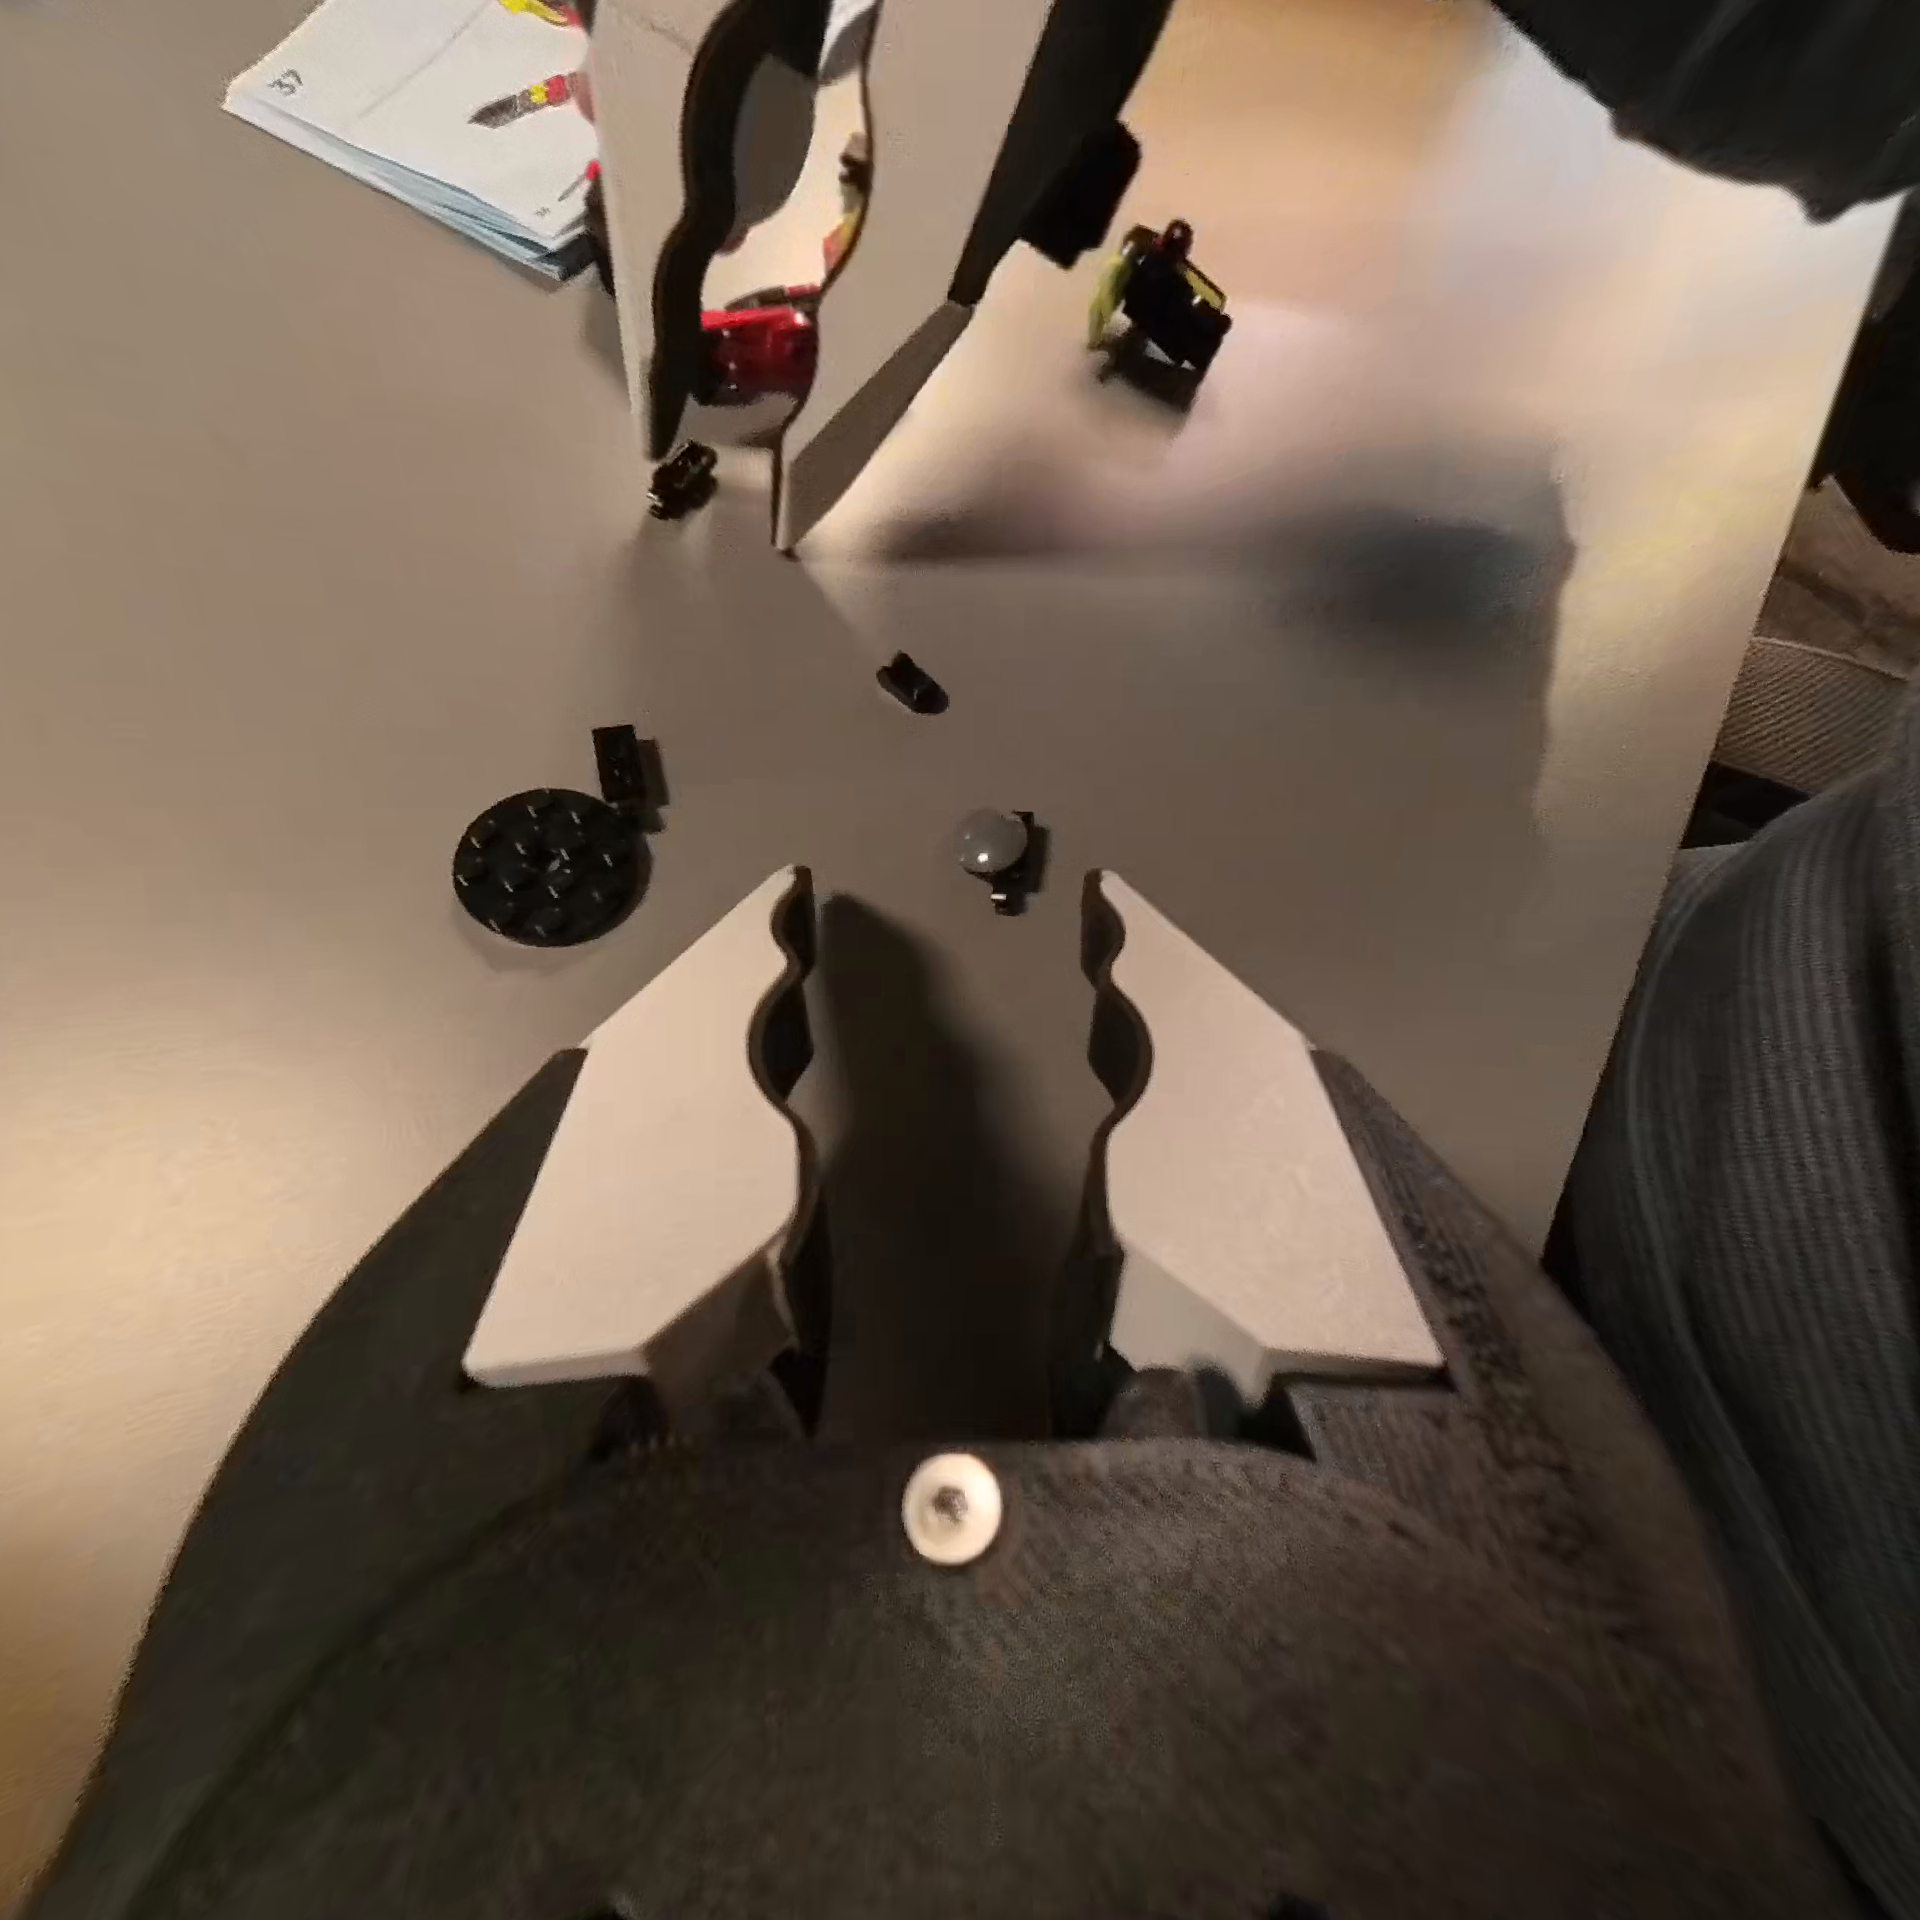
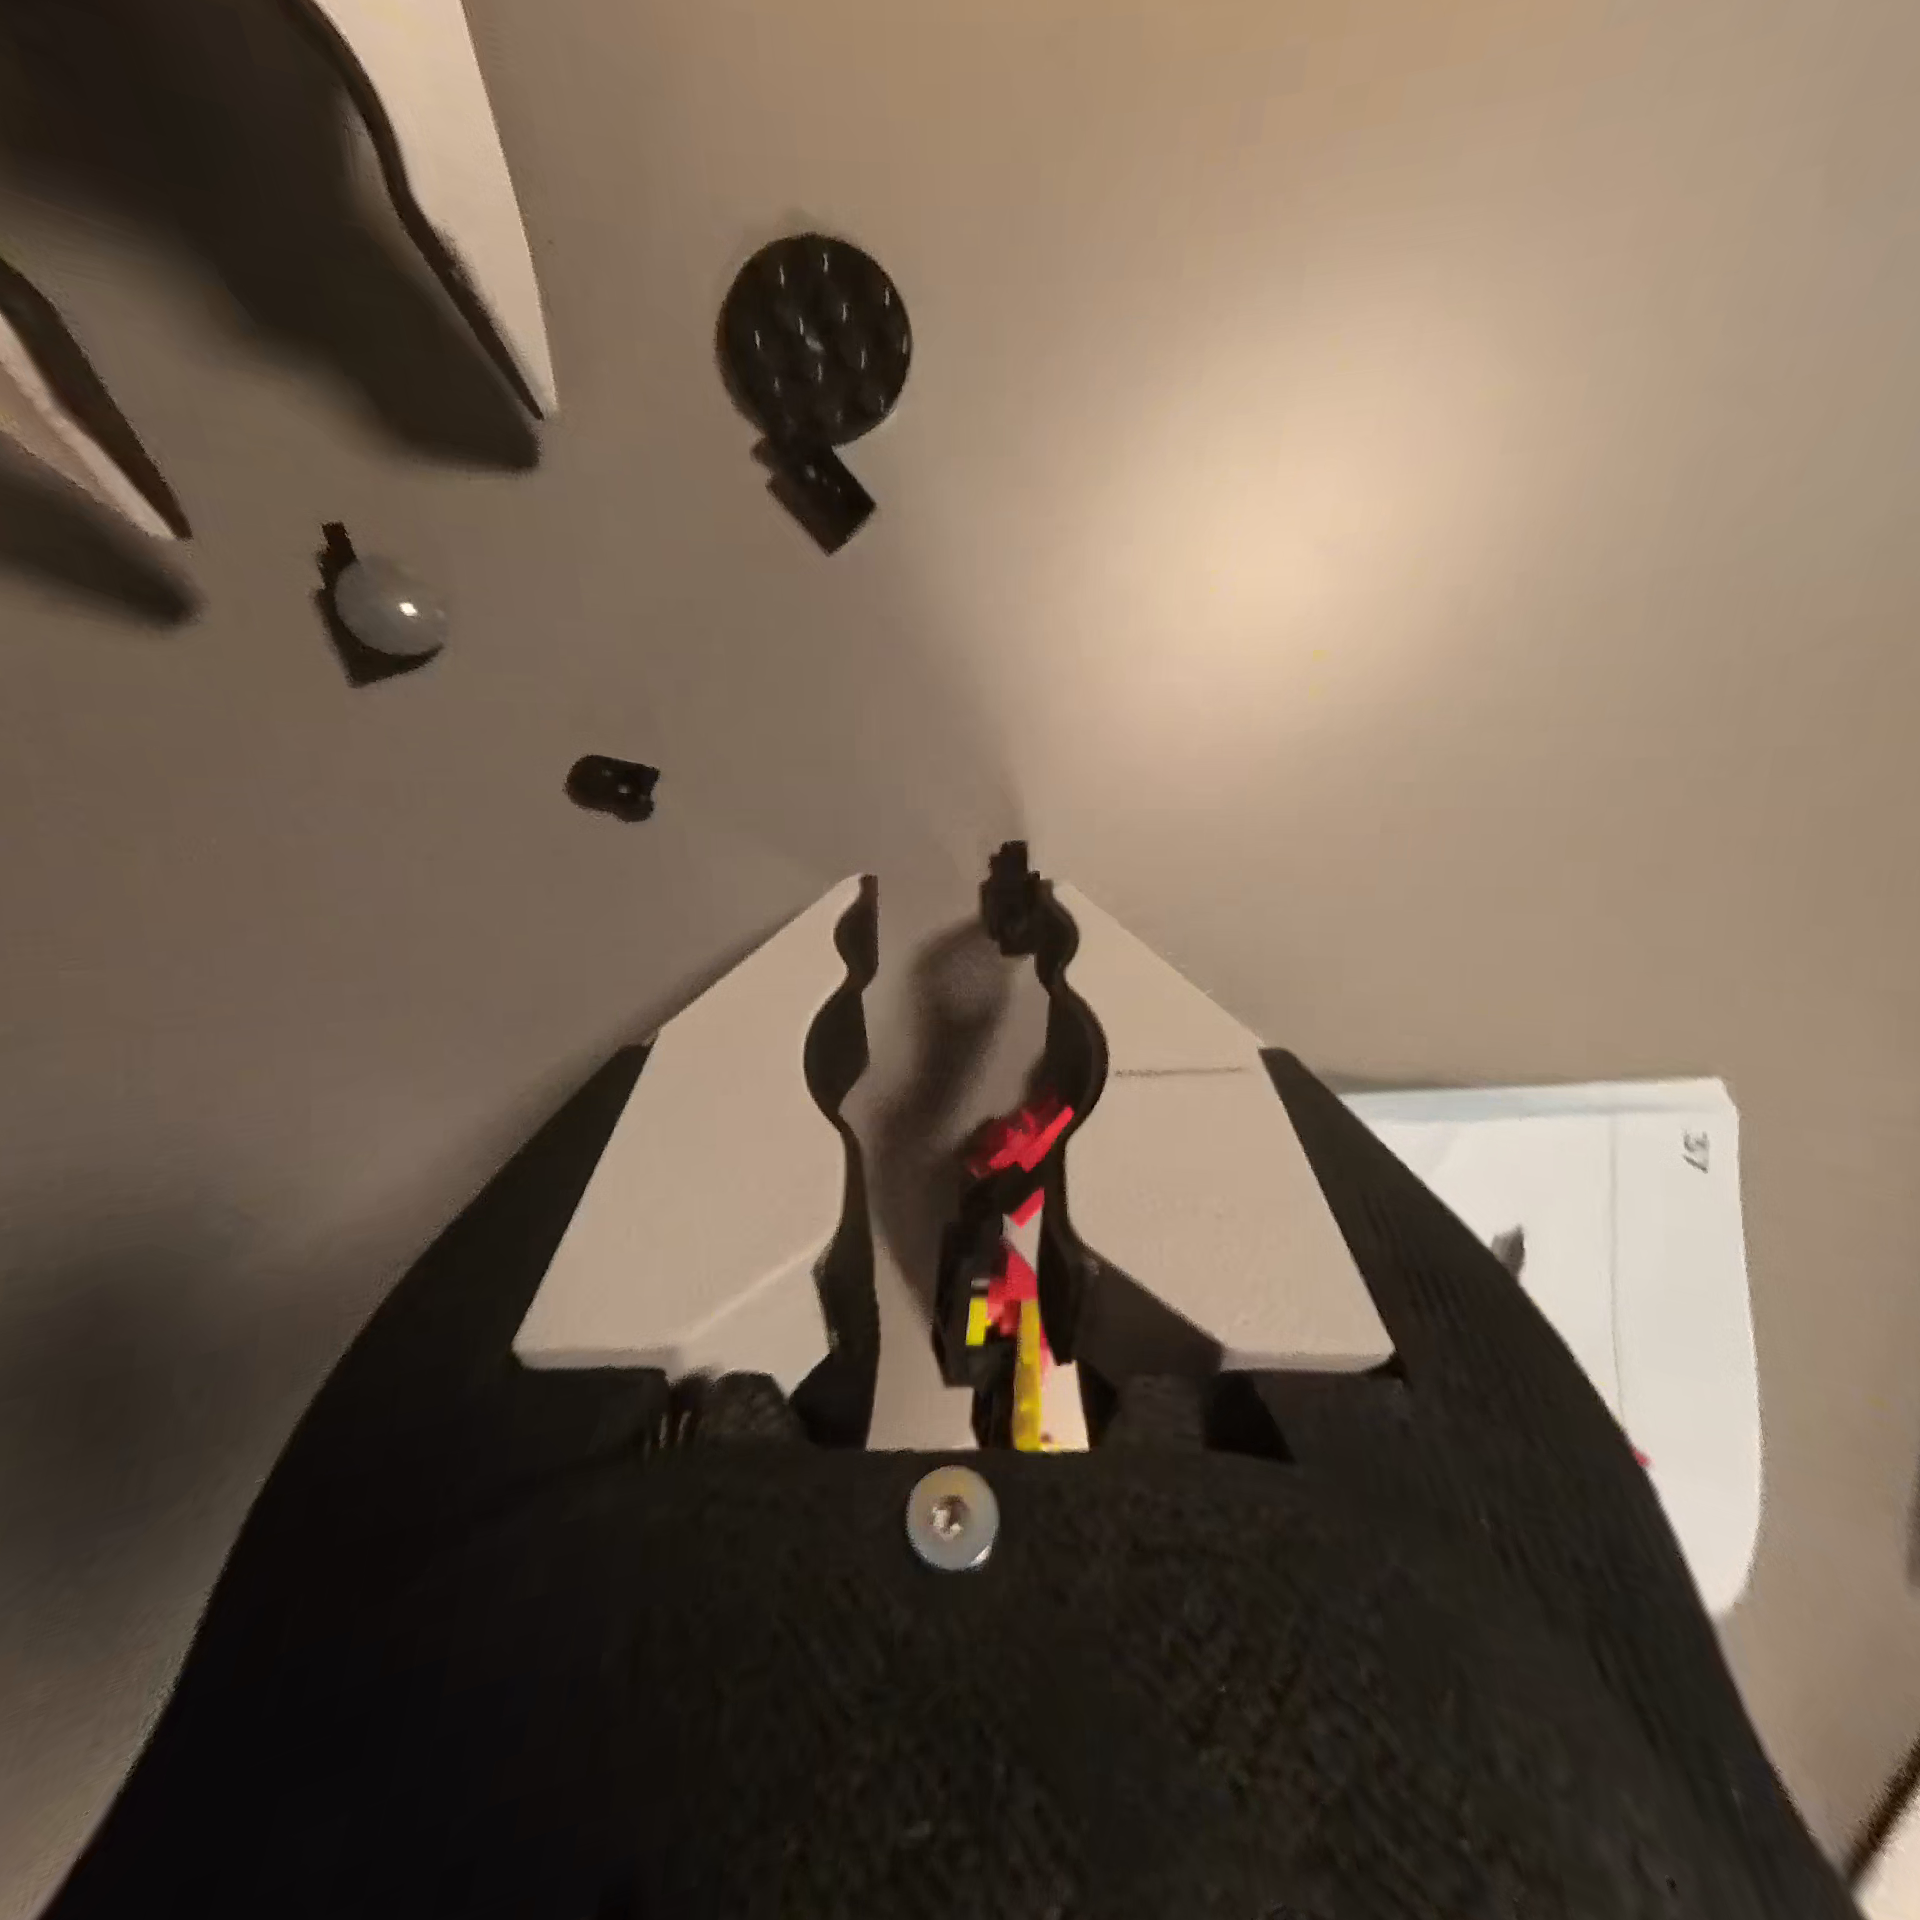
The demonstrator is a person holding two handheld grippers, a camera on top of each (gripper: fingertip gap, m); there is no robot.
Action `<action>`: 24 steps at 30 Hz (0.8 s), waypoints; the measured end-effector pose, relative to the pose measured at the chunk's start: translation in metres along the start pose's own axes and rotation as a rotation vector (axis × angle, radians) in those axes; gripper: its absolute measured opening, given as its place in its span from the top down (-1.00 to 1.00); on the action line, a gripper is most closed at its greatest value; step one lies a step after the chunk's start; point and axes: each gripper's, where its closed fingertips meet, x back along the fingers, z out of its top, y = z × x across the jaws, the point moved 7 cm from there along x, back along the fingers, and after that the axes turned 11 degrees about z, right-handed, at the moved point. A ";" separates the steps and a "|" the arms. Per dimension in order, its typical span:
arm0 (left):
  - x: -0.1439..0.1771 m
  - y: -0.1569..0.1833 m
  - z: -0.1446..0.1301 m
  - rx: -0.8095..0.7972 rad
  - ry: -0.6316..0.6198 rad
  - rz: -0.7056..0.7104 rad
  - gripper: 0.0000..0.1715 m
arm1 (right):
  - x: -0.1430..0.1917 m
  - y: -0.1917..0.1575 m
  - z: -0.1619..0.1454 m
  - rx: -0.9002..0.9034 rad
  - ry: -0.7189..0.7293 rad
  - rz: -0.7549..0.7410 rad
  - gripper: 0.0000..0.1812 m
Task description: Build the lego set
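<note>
My left gripper (image 1: 948,883) is open and empty, low over the grey table (image 1: 260,520). A grey dome on a small black piece (image 1: 992,844) lies just ahead of its fingertips. A round black studded plate (image 1: 551,868) and a small black plate (image 1: 623,764) lie to the left. My right gripper (image 2: 961,888) is open, with a tiny black piece (image 2: 1013,894) against its right fingertip. A red, black and yellow build (image 2: 1003,1247) lies on the table under its fingers. The right gripper (image 1: 727,494) also shows in the left wrist view, reaching in from the far side.
Another small black piece (image 1: 912,681) lies between the grippers. A black and lime sub-assembly (image 1: 1164,291) stands at the far right. An instruction booklet (image 1: 416,114) lies at the far left. A person's dark sleeve (image 1: 1766,1299) is along the table's right edge. My left tips are roughly 5 cm from the small black plate (image 1: 623,764). The right camera catches it too, in the right wrist view (image 2: 830,490).
</note>
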 end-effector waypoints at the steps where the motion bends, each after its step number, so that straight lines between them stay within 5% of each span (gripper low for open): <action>1: 0.001 -0.001 0.000 0.008 0.004 -0.005 0.41 | 0.000 0.003 0.001 -0.011 0.005 0.018 0.72; 4: 0.003 -0.002 0.001 0.030 0.024 -0.015 0.42 | 0.000 0.011 0.001 -0.023 -0.035 0.008 0.75; 6: 0.005 -0.003 0.002 0.038 0.045 -0.020 0.43 | -0.001 0.010 0.001 -0.046 -0.050 0.041 0.93; 13: 0.018 -0.003 0.005 0.034 0.153 -0.022 0.45 | -0.013 -0.043 0.052 0.117 0.081 0.187 0.94; 18: 0.023 -0.008 -0.002 0.050 0.114 0.013 0.48 | -0.037 -0.059 0.067 0.201 0.023 0.239 0.94; 24: 0.021 -0.010 -0.008 0.068 0.051 0.018 0.60 | -0.036 -0.062 0.066 0.172 0.067 0.265 0.66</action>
